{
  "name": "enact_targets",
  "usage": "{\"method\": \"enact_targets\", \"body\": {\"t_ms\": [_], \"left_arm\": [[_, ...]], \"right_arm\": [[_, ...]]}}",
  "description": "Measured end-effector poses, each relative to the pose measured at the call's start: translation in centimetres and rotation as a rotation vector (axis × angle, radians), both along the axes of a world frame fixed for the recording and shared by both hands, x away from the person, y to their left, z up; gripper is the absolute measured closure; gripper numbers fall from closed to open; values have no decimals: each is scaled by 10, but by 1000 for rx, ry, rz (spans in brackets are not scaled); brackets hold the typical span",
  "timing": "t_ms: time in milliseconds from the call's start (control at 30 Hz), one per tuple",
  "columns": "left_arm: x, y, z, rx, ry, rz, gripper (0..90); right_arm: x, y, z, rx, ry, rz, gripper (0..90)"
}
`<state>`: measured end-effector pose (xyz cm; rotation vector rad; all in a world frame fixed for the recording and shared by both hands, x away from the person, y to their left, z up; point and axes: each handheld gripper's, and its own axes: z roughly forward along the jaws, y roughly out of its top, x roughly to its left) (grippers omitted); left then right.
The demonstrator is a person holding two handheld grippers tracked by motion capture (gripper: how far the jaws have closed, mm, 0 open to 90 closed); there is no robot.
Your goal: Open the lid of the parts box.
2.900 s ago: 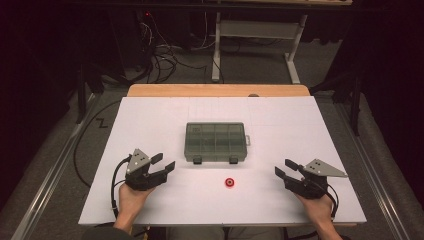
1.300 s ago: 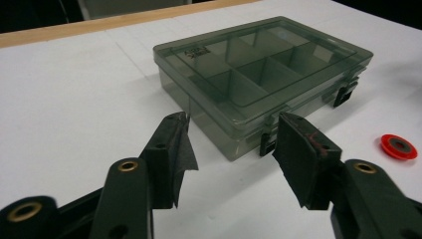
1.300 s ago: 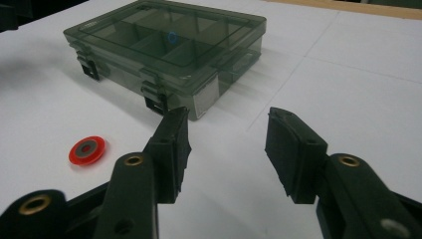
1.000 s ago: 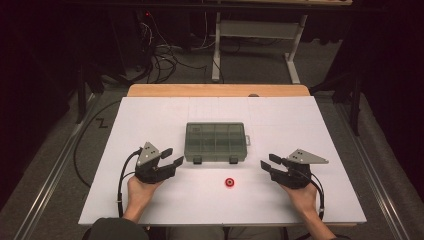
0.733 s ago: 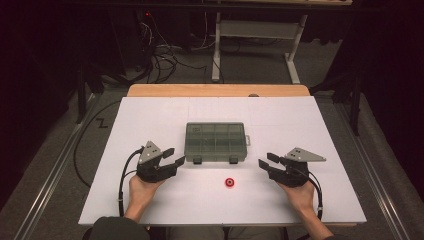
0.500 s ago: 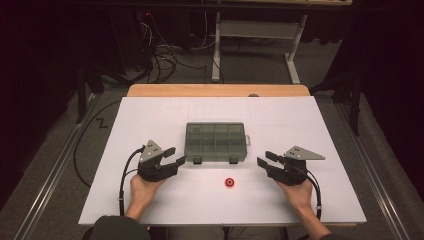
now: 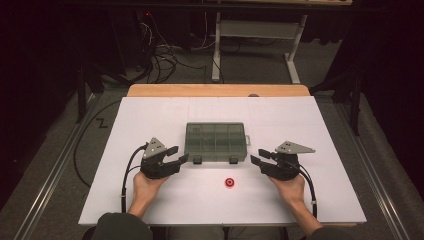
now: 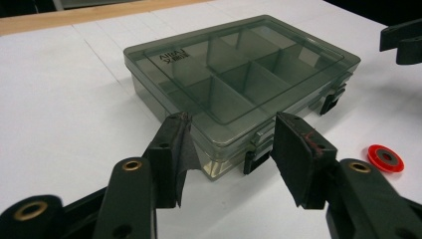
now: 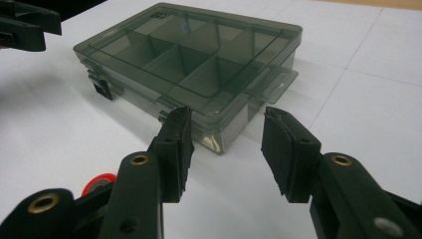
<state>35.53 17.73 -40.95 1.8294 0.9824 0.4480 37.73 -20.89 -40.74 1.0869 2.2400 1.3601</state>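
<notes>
A smoky, clear compartment box (image 7: 216, 141) lies closed in the middle of the white table, its latches facing me. My left gripper (image 7: 180, 154) points at its front left corner, and my right gripper (image 7: 256, 156) points at its front right corner. In the left gripper view the box (image 8: 239, 69) has its near corner in the gap of the left gripper (image 8: 232, 119). The right gripper (image 9: 227, 112) frames the other corner of the box (image 9: 189, 55). Both pairs of jaws have just been closing a little. No pad touches the box. A small red ring (image 7: 230, 183) lies in front of the box.
The white table top (image 7: 150, 115) has bare room to the left, to the right and behind the box. A wooden strip (image 7: 215, 90) runs along the far edge. Cables and a metal stand (image 7: 250, 30) sit on the dark floor beyond.
Both grippers have come in from the table's sides to the box's front corners. Over the last second the right one edged slightly closer. The box and the ring have not moved.
</notes>
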Motion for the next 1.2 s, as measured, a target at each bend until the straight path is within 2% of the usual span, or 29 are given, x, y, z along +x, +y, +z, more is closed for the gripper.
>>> {"method": "enact_targets", "body": {"t_ms": [300, 467, 567, 700, 767, 833, 867, 1200], "left_arm": [[6, -8, 3, 33, 18, -10, 513], [9, -12, 6, 70, 31, -9, 522], [11, -14, 7, 84, 58, -14, 535], [16, -17, 7, 103, 104, -22, 545], [16, -17, 6, 117, 118, -28, 550], [17, -17, 7, 132, 124, -26, 560], [17, -17, 8, 137, 128, -26, 565], [20, -16, 14, 206, 167, -19, 641]], "right_arm": [[3, 5, 2, -23, 9, 15, 601], [6, 5, 5, -48, 18, 13, 647], [8, 5, 6, -64, 32, 21, 690], [11, 7, 7, -102, 52, 31, 735], [13, 9, 6, -136, 80, 55, 799], [14, 10, 6, -148, 89, 62, 811], [15, 11, 6, -170, 103, 71, 836], [21, 15, 9, -234, 139, 87, 885]]}}
